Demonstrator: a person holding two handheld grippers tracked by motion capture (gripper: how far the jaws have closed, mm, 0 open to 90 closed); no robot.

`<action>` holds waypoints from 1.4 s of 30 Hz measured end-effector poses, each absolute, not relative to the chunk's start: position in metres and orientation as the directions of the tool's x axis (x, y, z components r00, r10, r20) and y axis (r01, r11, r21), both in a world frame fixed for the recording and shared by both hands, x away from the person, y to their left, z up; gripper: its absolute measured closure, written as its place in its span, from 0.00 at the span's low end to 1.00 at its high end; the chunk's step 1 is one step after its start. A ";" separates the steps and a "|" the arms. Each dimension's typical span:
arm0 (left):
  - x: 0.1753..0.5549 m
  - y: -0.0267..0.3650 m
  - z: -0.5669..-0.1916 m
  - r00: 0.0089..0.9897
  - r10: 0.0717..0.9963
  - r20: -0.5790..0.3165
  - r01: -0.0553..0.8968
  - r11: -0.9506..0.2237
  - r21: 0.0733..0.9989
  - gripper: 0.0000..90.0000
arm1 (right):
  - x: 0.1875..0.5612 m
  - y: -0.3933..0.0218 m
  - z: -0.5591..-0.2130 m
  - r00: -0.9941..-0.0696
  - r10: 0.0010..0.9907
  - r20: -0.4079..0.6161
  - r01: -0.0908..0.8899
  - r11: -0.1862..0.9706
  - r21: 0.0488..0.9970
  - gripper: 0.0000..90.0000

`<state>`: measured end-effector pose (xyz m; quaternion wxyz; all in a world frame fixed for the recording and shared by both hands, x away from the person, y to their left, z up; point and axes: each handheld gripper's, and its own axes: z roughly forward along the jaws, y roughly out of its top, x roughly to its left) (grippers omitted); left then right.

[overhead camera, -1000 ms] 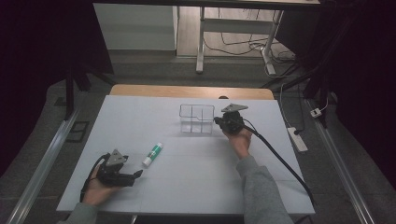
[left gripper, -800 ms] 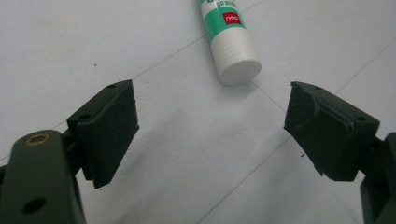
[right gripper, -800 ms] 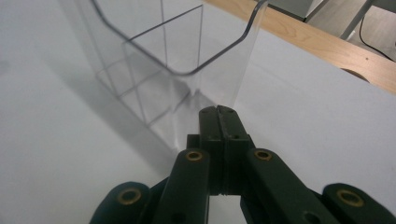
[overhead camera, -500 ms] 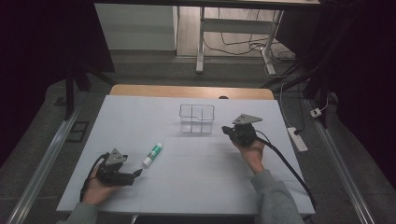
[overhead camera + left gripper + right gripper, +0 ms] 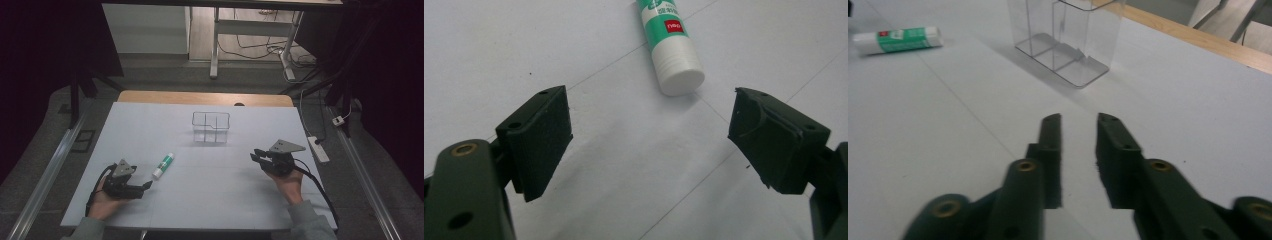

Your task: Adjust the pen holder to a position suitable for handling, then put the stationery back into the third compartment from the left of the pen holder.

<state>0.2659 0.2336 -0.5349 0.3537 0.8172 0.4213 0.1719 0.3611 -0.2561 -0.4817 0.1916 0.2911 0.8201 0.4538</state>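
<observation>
Our left gripper (image 5: 651, 145) is spread wide, with the glue stick (image 5: 669, 45) lying loose at its twelve o'clock. Our right gripper (image 5: 1078, 135) is nearly pressed together and empty, and the clear organizer (image 5: 211, 127) holds nothing, so we judge everything remains.

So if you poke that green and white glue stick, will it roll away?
Probably. The glue stick is a round tube lying flat on the smooth table, so a sideways nudge would likely roll it. It looks stiff and likely light, maybe slippery to pinch.
</observation>
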 end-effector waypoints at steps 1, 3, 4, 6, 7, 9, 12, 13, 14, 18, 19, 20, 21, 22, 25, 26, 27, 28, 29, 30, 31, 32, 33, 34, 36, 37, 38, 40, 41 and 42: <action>0.265 0.234 -0.534 0.586 0.810 -0.016 0.565 -0.395 0.724 0.19 | 0.358 -0.257 -0.481 -0.757 0.650 -0.059 0.298 0.425 0.855 0.71; 0.265 0.233 -0.534 0.587 0.810 -0.013 0.562 -0.396 0.726 0.19 | 0.351 -0.259 -0.481 -0.765 0.640 -0.075 0.280 0.435 0.856 0.65; 0.264 0.233 -0.533 0.588 0.809 -0.011 0.560 -0.397 0.727 0.19 | 0.348 -0.261 -0.482 -0.771 0.633 -0.072 0.275 0.433 0.858 0.63; 0.264 0.232 -0.533 0.587 0.809 -0.007 0.557 -0.398 0.729 0.19 | 0.342 -0.266 -0.482 -0.773 0.632 -0.050 0.280 0.410 0.868 0.58; 0.264 0.232 -0.532 0.588 0.809 -0.004 0.554 -0.399 0.730 0.19 | 0.339 -0.269 -0.482 -0.773 0.634 -0.039 0.282 0.398 0.873 0.56; 0.263 0.231 -0.531 0.589 0.808 -0.003 0.553 -0.400 0.731 0.19 | 0.334 -0.275 -0.483 -0.768 0.640 -0.027 0.286 0.381 0.879 0.53; 0.263 0.231 -0.530 0.588 0.809 -0.008 0.553 -0.395 0.734 0.19 | 0.329 -0.283 -0.483 -0.764 0.644 -0.019 0.282 0.361 0.889 0.49; 0.264 0.232 -0.529 0.587 0.810 -0.010 0.553 -0.392 0.735 0.19 | 0.328 -0.284 -0.483 -0.764 0.644 -0.023 0.280 0.364 0.888 0.49; 0.264 0.232 -0.528 0.586 0.810 -0.011 0.553 -0.390 0.737 0.19 | 0.328 -0.286 -0.484 -0.766 0.642 -0.026 0.277 0.366 0.888 0.49; 0.264 0.232 -0.523 0.587 0.809 -0.016 0.545 -0.381 0.747 0.20 | 0.326 -0.287 -0.484 -0.770 0.637 -0.022 0.276 0.365 0.889 0.47; 0.264 0.232 -0.522 0.586 0.810 -0.016 0.546 -0.379 0.747 0.21 | 0.325 -0.287 -0.484 -0.771 0.636 -0.024 0.276 0.369 0.888 0.47; 0.264 0.231 -0.522 0.586 0.810 -0.015 0.545 -0.381 0.747 0.21 | 0.324 -0.287 -0.484 -0.773 0.633 -0.026 0.273 0.370 0.888 0.46; 0.264 0.231 -0.521 0.589 0.808 -0.012 0.544 -0.384 0.746 0.21 | 0.323 -0.286 -0.484 -0.775 0.631 -0.028 0.269 0.370 0.889 0.46; 0.264 0.230 -0.521 0.588 0.809 -0.011 0.544 -0.385 0.746 0.21 | 0.322 -0.286 -0.484 -0.778 0.628 -0.027 0.265 0.367 0.891 0.46; 0.264 0.229 -0.520 0.593 0.805 -0.007 0.541 -0.391 0.745 0.21 | 0.321 -0.286 -0.484 -0.778 0.627 -0.033 0.265 0.376 0.888 0.45; 0.264 0.228 -0.519 0.594 0.804 -0.006 0.540 -0.393 0.744 0.21 | 0.321 -0.285 -0.485 -0.777 0.628 -0.032 0.266 0.374 0.889 0.45; 0.264 0.228 -0.519 0.595 0.804 -0.005 0.539 -0.395 0.744 0.21 | 0.321 -0.285 -0.485 -0.777 0.629 -0.032 0.270 0.378 0.886 0.45; 0.264 0.228 -0.519 0.595 0.804 -0.004 0.539 -0.395 0.744 0.21 | 0.321 -0.285 -0.486 -0.780 0.625 -0.032 0.270 0.382 0.884 0.45; 0.265 0.227 -0.519 0.596 0.803 0.000 0.538 -0.399 0.743 0.21 | 0.321 -0.284 -0.486 -0.782 0.622 -0.032 0.270 0.385 0.883 0.45; 0.265 0.226 -0.518 0.594 0.804 0.005 0.537 -0.402 0.741 0.21 | 0.321 -0.283 -0.487 -0.784 0.620 -0.032 0.272 0.389 0.880 0.44; 0.265 0.226 -0.518 0.595 0.803 0.007 0.536 -0.404 0.741 0.21 | 0.321 -0.282 -0.488 -0.783 0.621 -0.032 0.277 0.394 0.876 0.44; 0.265 0.225 -0.517 0.596 0.803 0.011 0.534 -0.407 0.741 0.21 | 0.321 -0.282 -0.489 -0.785 0.618 -0.035 0.276 0.401 0.873 0.44; 0.264 0.225 -0.517 0.597 0.802 0.013 0.534 -0.409 0.740 0.21 | 0.321 -0.282 -0.490 -0.785 0.618 -0.035 0.281 0.405 0.870 0.44; 0.264 0.224 -0.517 0.597 0.802 0.015 0.533 -0.411 0.740 0.21 | 0.322 -0.281 -0.491 -0.787 0.615 -0.036 0.280 0.409 0.869 0.44; 0.263 0.222 -0.516 0.594 0.804 0.021 0.536 -0.415 0.735 0.21 | 0.322 -0.281 -0.491 -0.788 0.614 -0.036 0.281 0.411 0.867 0.44; 0.263 0.221 -0.515 0.594 0.804 0.028 0.536 -0.421 0.732 0.21 | 0.322 -0.281 -0.491 -0.789 0.613 -0.029 0.282 0.405 0.870 0.44; 0.262 0.220 -0.514 0.593 0.805 0.033 0.536 -0.424 0.730 0.21 | 0.322 -0.281 -0.491 -0.791 0.612 -0.025 0.283 0.402 0.871 0.44; 0.262 0.218 -0.510 0.588 0.808 0.032 0.537 -0.419 0.732 0.21 | 0.321 -0.281 -0.491 -0.791 0.611 -0.029 0.279 0.402 0.872 0.44; 0.263 0.217 -0.508 0.588 0.808 0.031 0.538 -0.420 0.731 0.21 | 0.321 -0.281 -0.490 -0.791 0.611 -0.029 0.280 0.403 0.872 0.44; 0.265 0.216 -0.506 0.589 0.807 0.035 0.541 -0.427 0.725 0.21 | 0.321 -0.282 -0.490 -0.790 0.613 -0.028 0.281 0.402 0.872 0.44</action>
